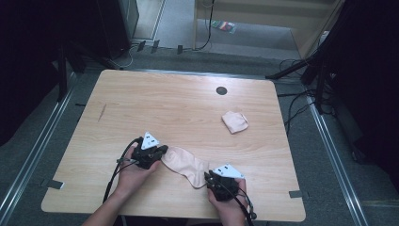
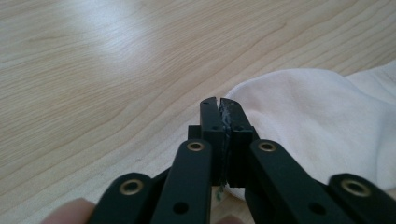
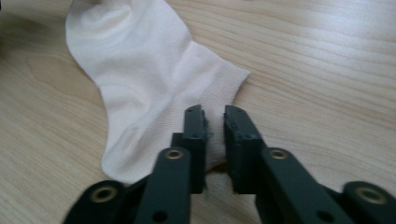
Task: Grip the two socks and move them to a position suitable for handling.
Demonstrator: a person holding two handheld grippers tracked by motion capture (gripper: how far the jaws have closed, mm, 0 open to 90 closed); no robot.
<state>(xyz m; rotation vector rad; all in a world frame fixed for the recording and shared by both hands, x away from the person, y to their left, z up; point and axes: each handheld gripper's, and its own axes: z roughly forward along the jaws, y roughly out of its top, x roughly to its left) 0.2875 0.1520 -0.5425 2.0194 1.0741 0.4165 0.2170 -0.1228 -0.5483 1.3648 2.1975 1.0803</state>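
Left gripper [image 1: 162, 151] is pinching the sock [image 1: 184, 164] at its left end; right gripper [image 1: 207, 179], jaws slightly parted, is straddling the cuff; likely next: closing, then folding.

The high view looks forward and down from above the person's side, taking in the whole tabletop [image 1: 141, 99] and the floor beyond its far edge. The left gripper view sits low and close behind the left gripper [image 2: 219, 109], looking along its fingers [image 2: 211, 116] across the wood grain at a shallow angle. The right gripper view sits equally low behind the right gripper [image 3: 215, 119] and faces along its own fingers [image 3: 194, 123]. All three views share the flat sock [image 1: 184, 163] [image 2: 317, 121] [image 3: 140, 79]: the left camera sees one end, the right camera the ribbed cuff end and most of its length.
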